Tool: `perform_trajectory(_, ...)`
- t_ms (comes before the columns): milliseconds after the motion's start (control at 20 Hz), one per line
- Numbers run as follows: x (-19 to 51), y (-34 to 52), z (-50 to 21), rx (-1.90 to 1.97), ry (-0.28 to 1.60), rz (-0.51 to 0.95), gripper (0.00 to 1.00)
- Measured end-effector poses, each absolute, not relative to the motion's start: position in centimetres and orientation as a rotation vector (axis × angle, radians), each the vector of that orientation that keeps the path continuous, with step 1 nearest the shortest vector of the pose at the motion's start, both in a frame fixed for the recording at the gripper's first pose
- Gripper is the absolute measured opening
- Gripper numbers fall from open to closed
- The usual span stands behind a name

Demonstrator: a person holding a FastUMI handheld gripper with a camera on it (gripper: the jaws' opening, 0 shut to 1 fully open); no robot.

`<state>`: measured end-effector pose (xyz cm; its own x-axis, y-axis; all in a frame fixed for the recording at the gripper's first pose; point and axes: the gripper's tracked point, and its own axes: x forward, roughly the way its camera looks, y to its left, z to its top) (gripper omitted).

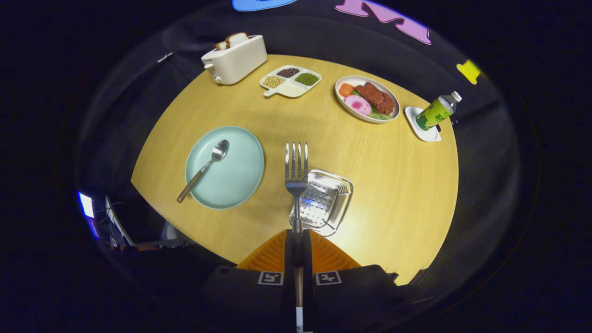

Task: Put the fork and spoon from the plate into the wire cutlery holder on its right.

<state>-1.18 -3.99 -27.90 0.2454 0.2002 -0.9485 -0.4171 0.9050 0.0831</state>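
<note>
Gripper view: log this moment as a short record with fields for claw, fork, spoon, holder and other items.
claw: claw shut on the fork handle
fork: fork held, tines pointing ahead, over the holder's left edge
spoon: spoon lying on the green plate, handle past the rim
holder: metal cutlery holder right of the plate, no cutlery inside
other items: toaster, divided dish, food plate, bottle on coaster

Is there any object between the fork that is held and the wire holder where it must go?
Nothing visible does. The hand-held gripper is shut on the fork, whose handle already overlaps the left edge of the wire cutlery holder, with only bare table around it.
</note>
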Motion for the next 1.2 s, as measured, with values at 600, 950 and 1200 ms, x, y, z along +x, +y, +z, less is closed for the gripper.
perform_trajectory(600, -2.5, -8.0, -31.4, -0.591, 1.697, 0.508, 0.10)
perform_trajectory(950, -1.2, -7.6, -32.7, -0.636, 1.743, 0.458, 0.15)
perform_trajectory(1200, 0.2, -7.6, -32.4, -0.581, 1.655, 0.434, 0.47)
